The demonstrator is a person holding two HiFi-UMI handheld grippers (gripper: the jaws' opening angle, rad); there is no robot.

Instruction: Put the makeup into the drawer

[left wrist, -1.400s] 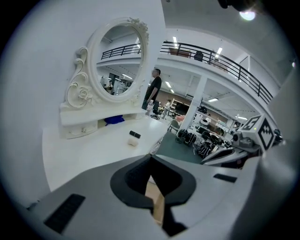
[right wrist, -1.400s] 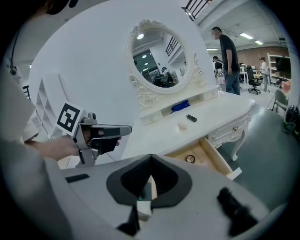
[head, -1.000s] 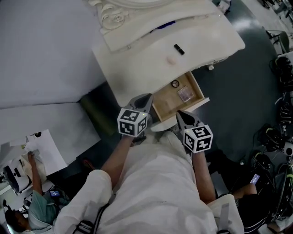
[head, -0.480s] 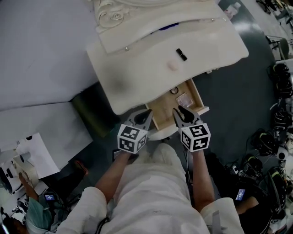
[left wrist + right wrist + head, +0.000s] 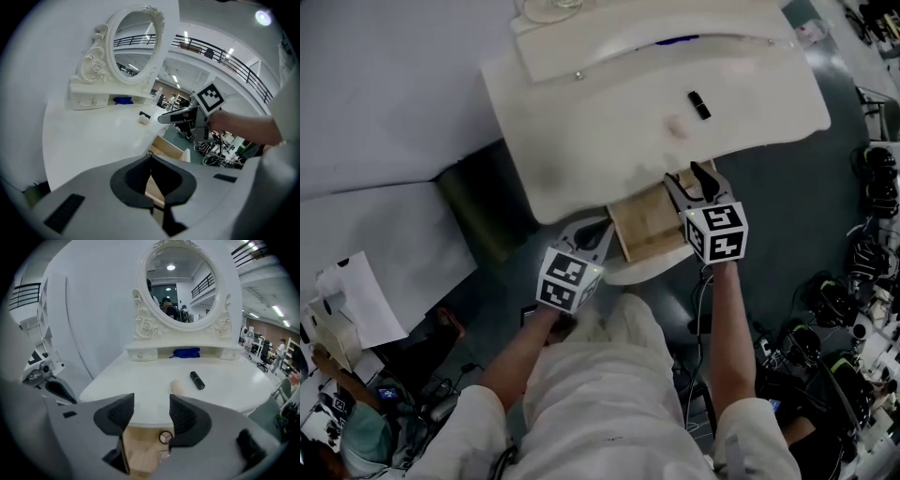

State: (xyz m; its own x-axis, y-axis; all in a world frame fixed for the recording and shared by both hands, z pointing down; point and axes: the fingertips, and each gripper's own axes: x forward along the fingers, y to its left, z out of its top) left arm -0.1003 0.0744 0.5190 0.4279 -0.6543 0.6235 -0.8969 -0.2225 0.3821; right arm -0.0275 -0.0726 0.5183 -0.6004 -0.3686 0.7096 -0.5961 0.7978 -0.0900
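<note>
The right gripper had just been opening its jaws; they stood wide with nothing between them. It hung over the open drawer, pointing down at the table edge. Right below its jaws, inside the drawer, lay a round compact, and just nearer to the gripper a small square piece that was too blurred to name. Ahead of the jaws, on the tabletop, sat a pale puff, and just beyond it to the right a black lipstick. Farther ahead stood the mirror, with a blue cloth on the shelf under it.

The left gripper was closed tight and empty, held near the drawer's left corner. From it, the drawer lay just ahead, and the puff and lipstick lay well beyond.
</note>
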